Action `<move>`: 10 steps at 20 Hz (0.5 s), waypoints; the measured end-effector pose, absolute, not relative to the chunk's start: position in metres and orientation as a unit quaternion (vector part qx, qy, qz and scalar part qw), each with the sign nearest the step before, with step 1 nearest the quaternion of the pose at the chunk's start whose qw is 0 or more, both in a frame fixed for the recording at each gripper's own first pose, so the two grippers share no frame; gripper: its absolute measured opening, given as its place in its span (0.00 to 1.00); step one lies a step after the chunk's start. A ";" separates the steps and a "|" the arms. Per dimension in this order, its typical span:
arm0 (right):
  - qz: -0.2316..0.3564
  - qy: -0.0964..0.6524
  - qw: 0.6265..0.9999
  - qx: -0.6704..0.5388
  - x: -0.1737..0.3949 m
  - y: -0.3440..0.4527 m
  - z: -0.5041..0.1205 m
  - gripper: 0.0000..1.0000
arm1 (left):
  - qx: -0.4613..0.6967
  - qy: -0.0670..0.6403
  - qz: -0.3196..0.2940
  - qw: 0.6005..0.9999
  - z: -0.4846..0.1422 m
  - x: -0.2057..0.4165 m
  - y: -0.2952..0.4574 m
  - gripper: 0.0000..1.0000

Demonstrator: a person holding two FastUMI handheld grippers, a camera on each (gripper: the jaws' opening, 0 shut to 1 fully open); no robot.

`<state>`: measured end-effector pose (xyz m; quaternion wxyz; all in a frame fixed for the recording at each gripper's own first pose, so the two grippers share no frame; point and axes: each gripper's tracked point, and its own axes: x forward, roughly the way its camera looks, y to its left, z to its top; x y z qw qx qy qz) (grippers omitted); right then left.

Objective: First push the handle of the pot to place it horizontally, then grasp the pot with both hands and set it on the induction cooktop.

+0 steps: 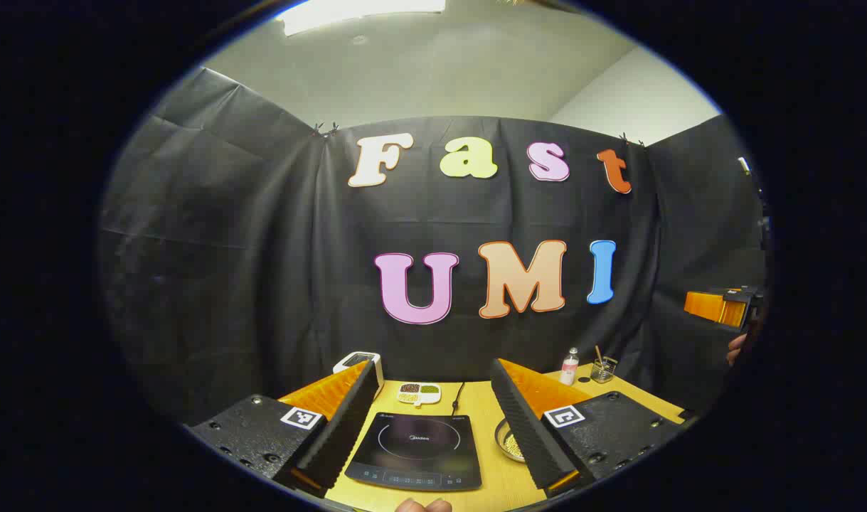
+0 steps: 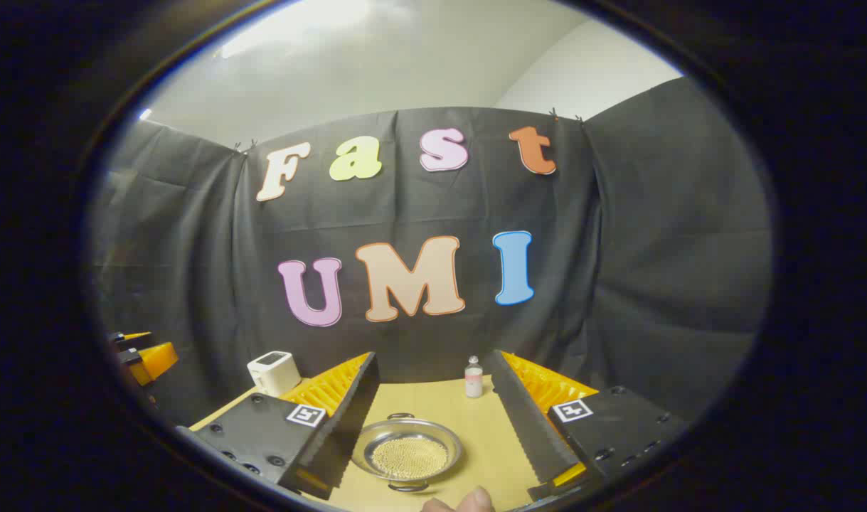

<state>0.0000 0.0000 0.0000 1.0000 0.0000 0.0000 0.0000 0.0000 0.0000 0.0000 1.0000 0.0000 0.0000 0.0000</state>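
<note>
The left gripper (image 1: 433,412) is hovering above the bench (image 1: 483,398) with its fingers spread wide, nothing between them but air, and the cooktop (image 1: 415,451) is lying flat directly below the gap, at 6 o'clock in the left gripper view. A small dish (image 1: 419,392) of beans is sitting just past the cooktop at 12 o'clock from it, a white box (image 1: 360,361) at its 11 o'clock, and a bottle (image 1: 569,366) and a glass jar (image 1: 603,370) off toward 2 o'clock. The right gripper (image 2: 433,412) is also hanging with fingers wide and gripping nothing; the pot (image 2: 407,454), a shallow steel one with pale beads inside, is resting on the bench between them, its handles pointing to 12 and 6 o'clock in the right gripper view. A thumb (image 2: 476,500) is showing at the bottom edge.
</note>
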 end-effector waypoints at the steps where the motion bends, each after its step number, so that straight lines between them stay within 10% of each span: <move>1: 0.001 -0.001 1.000 0.003 -0.001 -0.002 0.002 0.93 | 0.003 -0.001 0.000 1.000 0.003 -0.002 -0.001 0.96; 10: 0.021 0.025 0.999 -0.002 -0.003 0.016 -0.013 0.93 | -0.001 0.013 -0.002 1.000 -0.002 -0.009 -0.010 0.97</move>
